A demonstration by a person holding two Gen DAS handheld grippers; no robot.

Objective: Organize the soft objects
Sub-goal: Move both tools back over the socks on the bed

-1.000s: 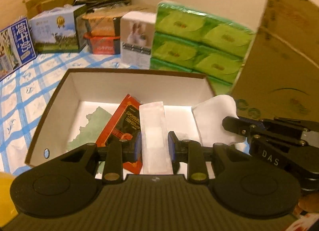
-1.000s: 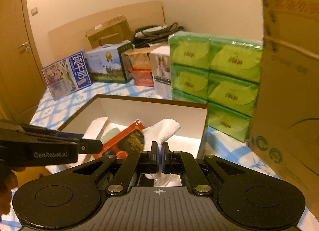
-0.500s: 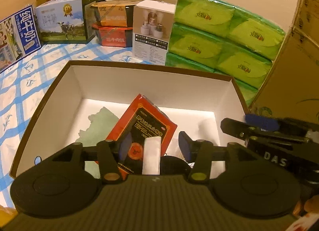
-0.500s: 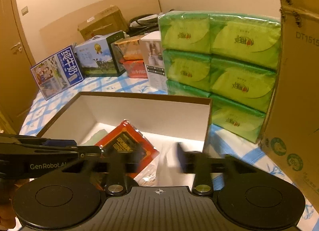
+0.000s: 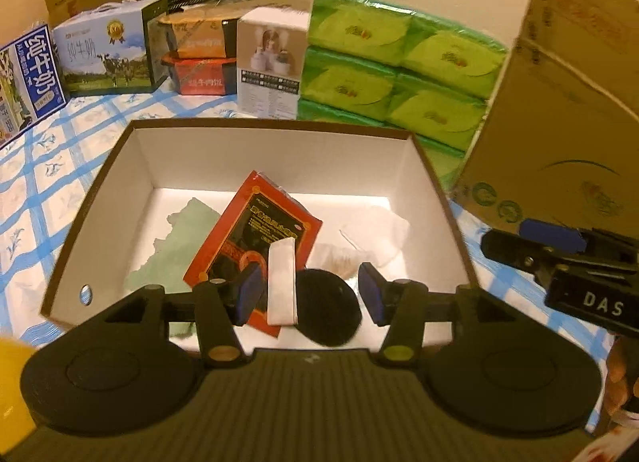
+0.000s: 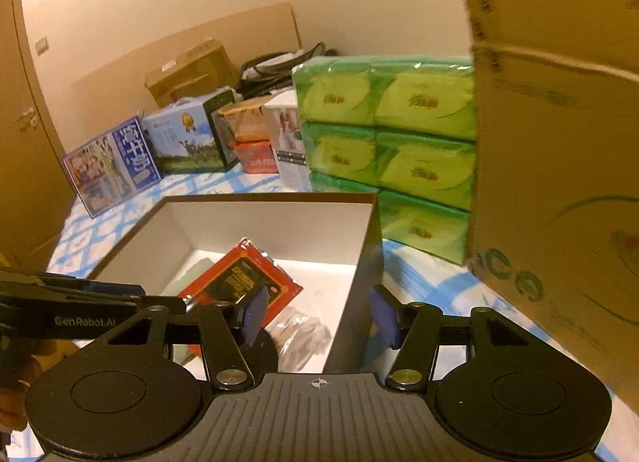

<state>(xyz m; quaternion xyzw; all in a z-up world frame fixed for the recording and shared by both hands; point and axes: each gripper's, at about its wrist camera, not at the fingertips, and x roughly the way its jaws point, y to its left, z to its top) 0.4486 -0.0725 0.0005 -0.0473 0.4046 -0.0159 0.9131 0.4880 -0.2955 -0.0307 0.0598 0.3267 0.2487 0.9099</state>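
Tools are both hanging spread and empty: left tool [image 5: 309, 292] above the white strip [image 5: 282, 282], right tool [image 6: 317, 316] maybe bumping the box [image 6: 351, 302] wall, tipping it.

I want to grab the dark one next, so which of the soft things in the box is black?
The round black pad, lying at the box's near edge beside the white strip. The other soft pieces are pale green or white.

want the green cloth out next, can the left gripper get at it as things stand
Probably yes. The left gripper is open and empty above the open box, and the green cloth lies bare at its left; only the red packet overlaps one edge.
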